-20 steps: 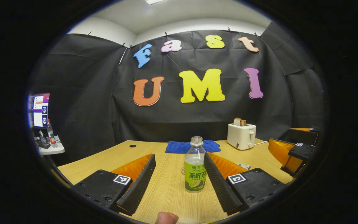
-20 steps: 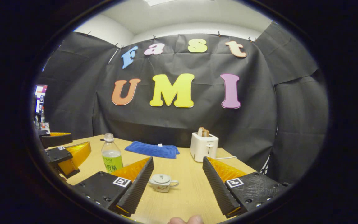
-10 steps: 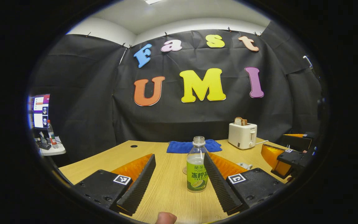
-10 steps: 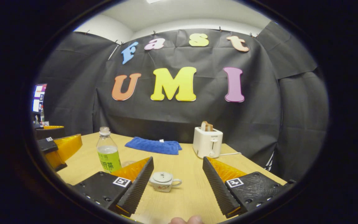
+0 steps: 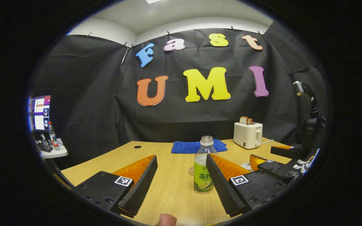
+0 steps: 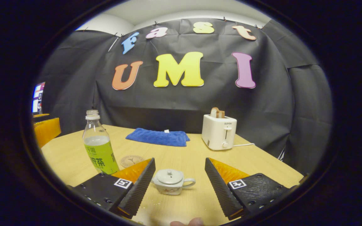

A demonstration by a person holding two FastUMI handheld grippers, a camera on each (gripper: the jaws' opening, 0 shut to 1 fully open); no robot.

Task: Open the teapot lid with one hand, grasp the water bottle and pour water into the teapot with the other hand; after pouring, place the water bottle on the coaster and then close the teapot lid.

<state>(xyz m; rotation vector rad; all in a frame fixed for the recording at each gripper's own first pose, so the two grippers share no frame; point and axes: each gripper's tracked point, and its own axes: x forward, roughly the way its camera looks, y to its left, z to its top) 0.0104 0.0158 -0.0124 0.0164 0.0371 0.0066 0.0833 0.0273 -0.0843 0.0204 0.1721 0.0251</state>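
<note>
An uncapped clear bottle with a green label and pale liquid stands upright on the table. It is ahead of my open left gripper, close to the right-hand finger, which hides its edge. A round coaster lies just behind the bottle. The small white teapot, lid on and handle to the right, sits between the tips of my open right gripper, nearer the left-hand finger. The right gripper view also has the bottle and coaster at left.
A blue towel and a white toaster holding bread stand at the back of the wooden table. The right gripper appears at the right of the left gripper view. A side shelf with a monitor is at far left.
The right gripper has moved forward and down toward the teapot, which now looks larger between its fingers. The bottle has drifted right in the left gripper view. Both grippers stay open.
</note>
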